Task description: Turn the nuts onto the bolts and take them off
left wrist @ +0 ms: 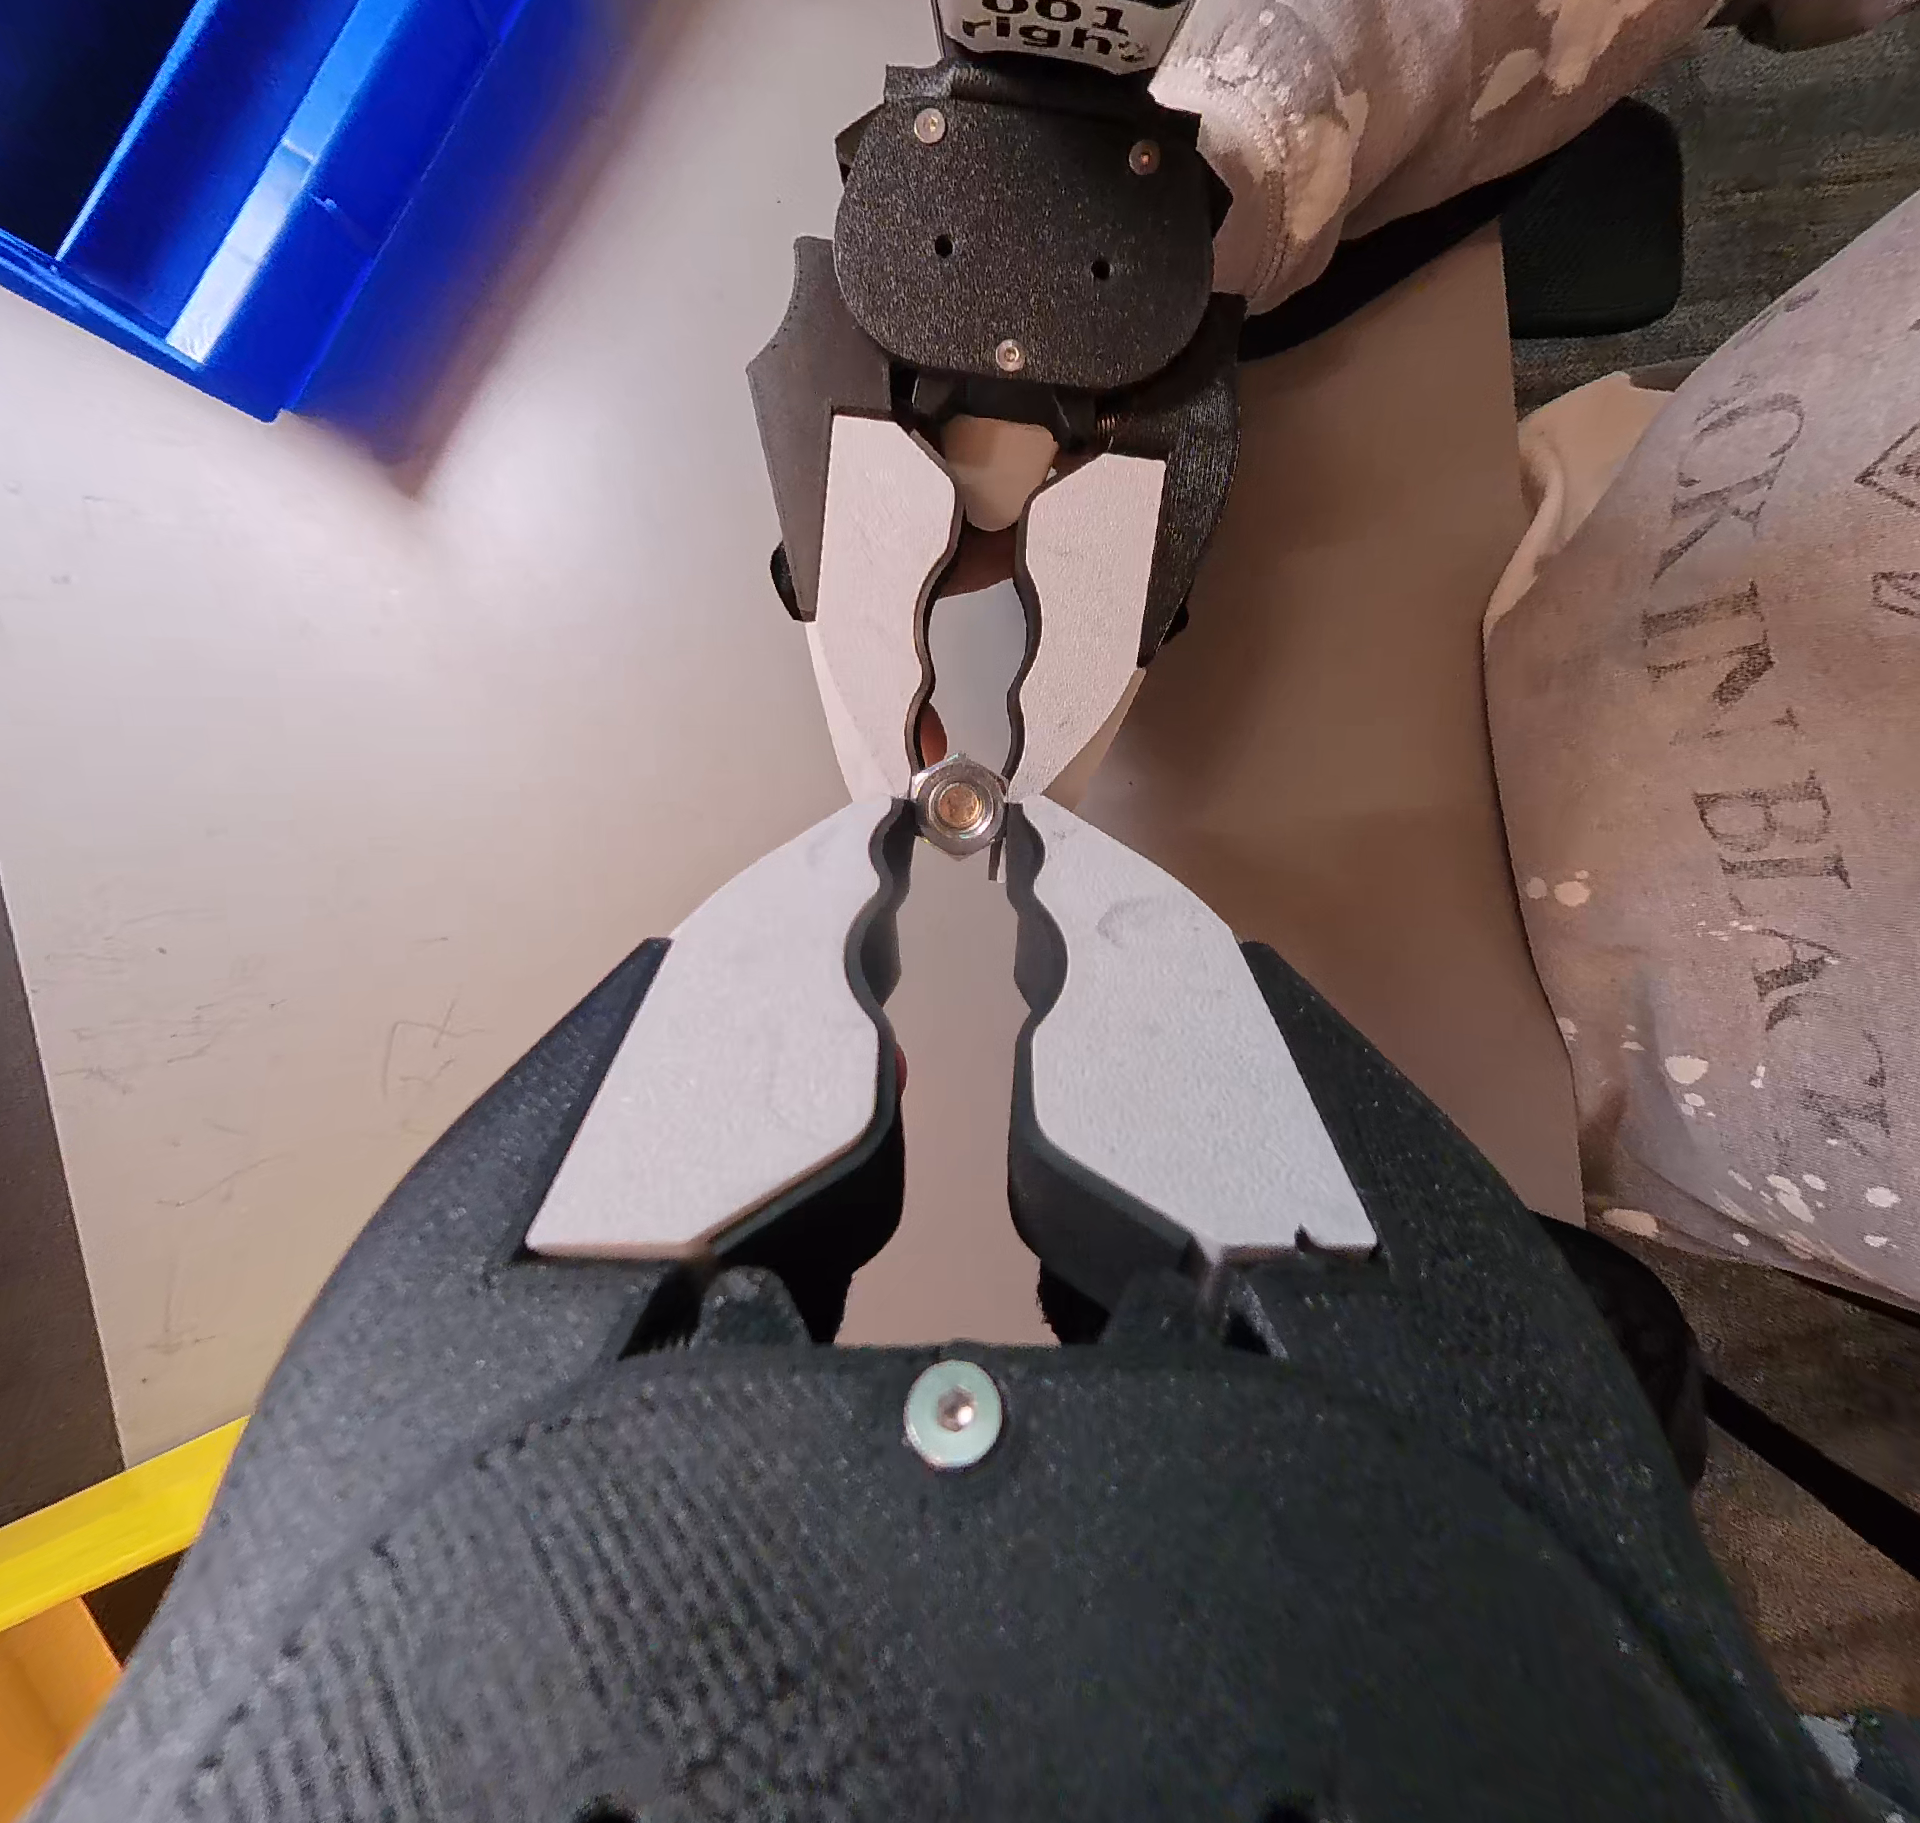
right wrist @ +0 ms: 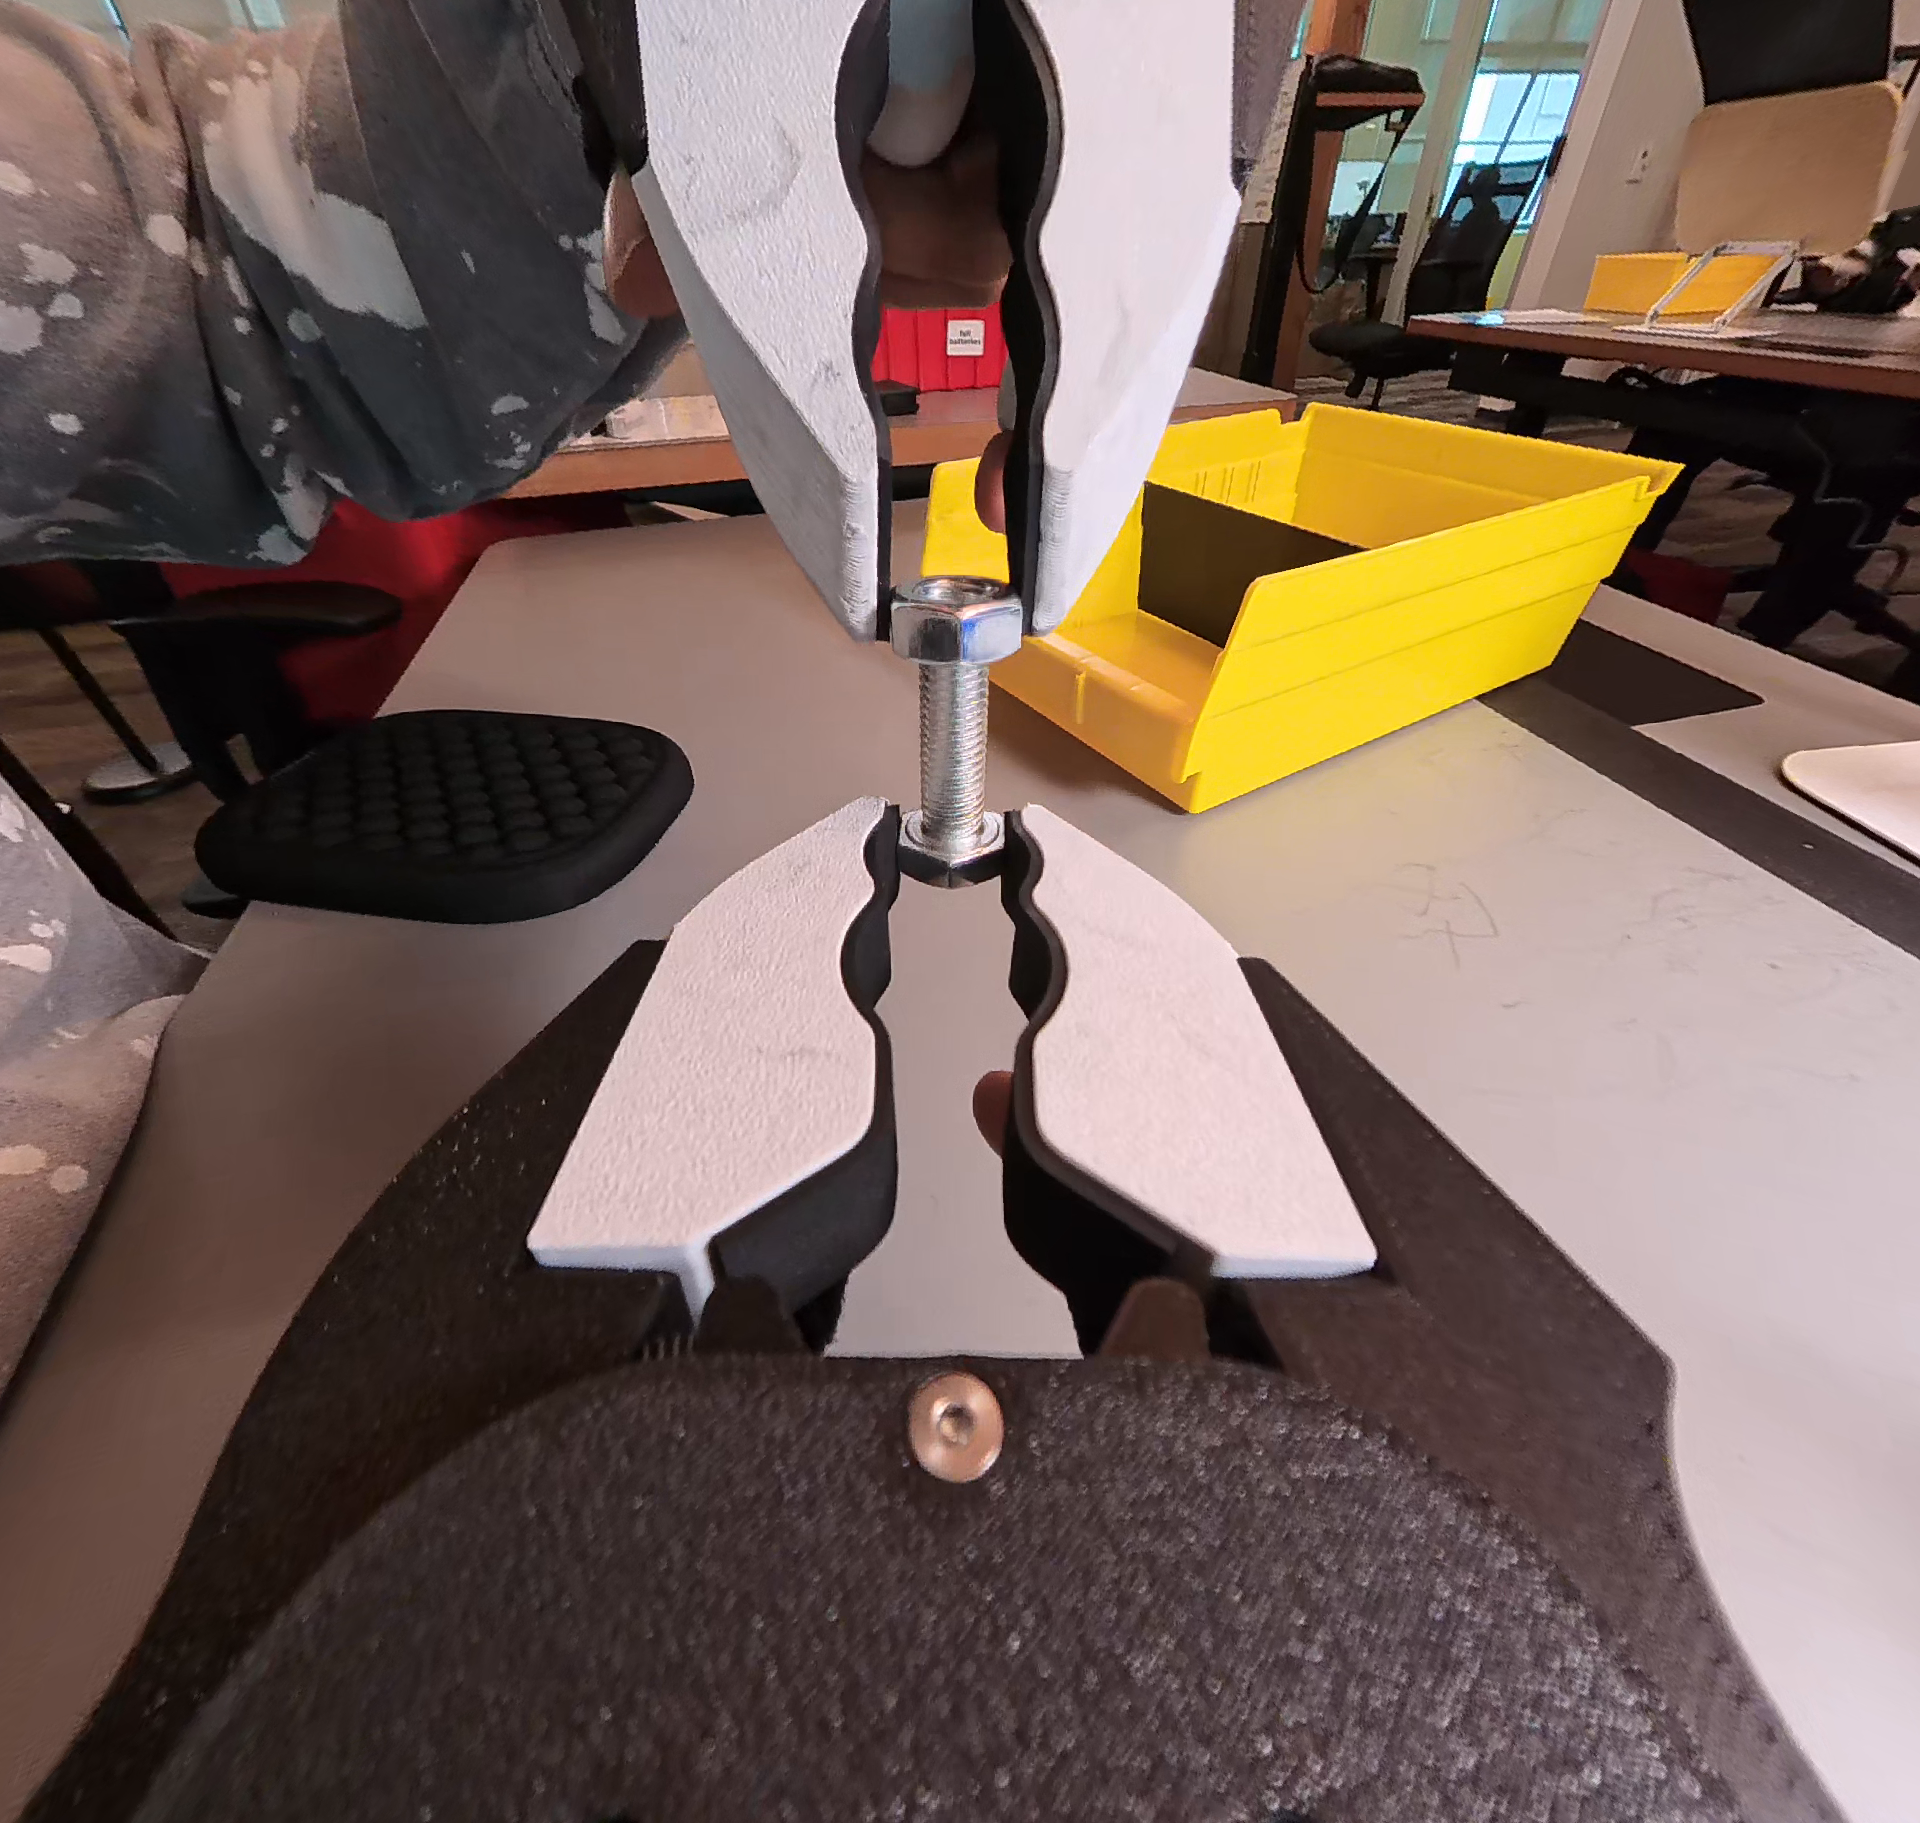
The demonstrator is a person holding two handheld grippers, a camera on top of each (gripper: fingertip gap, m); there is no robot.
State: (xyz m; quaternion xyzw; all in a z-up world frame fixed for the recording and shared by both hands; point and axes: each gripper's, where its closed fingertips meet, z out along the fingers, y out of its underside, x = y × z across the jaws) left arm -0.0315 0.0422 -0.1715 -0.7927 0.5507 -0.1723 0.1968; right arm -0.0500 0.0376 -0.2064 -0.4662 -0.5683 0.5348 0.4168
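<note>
A silver bolt (right wrist: pixel 954 734) stands upright in the air above the table. My left gripper (right wrist: pixel 956 620) comes down from above and is shut on the bolt's hex head (right wrist: pixel 956 627). In the left wrist view, the same gripper (left wrist: pixel 954 838) shows the head (left wrist: pixel 954 815) end-on between its tips. My right gripper (right wrist: pixel 948 838) is shut on a hex nut (right wrist: pixel 948 854) threaded at the bolt's lower end. In the left wrist view, the right gripper (left wrist: pixel 958 786) reaches in from the top, and the nut is hidden behind the head.
A yellow bin (right wrist: pixel 1351 610) sits on the grey table (right wrist: pixel 1558 994) behind the bolt. A blue bin (left wrist: pixel 260 163) lies on the table in the left wrist view. A black chair armrest (right wrist: pixel 447 807) is at the table's left edge. A person's speckled sleeve (left wrist: pixel 1403 59) holds the right gripper. My right fingertips sit around 4 centimeters from my left ones.
</note>
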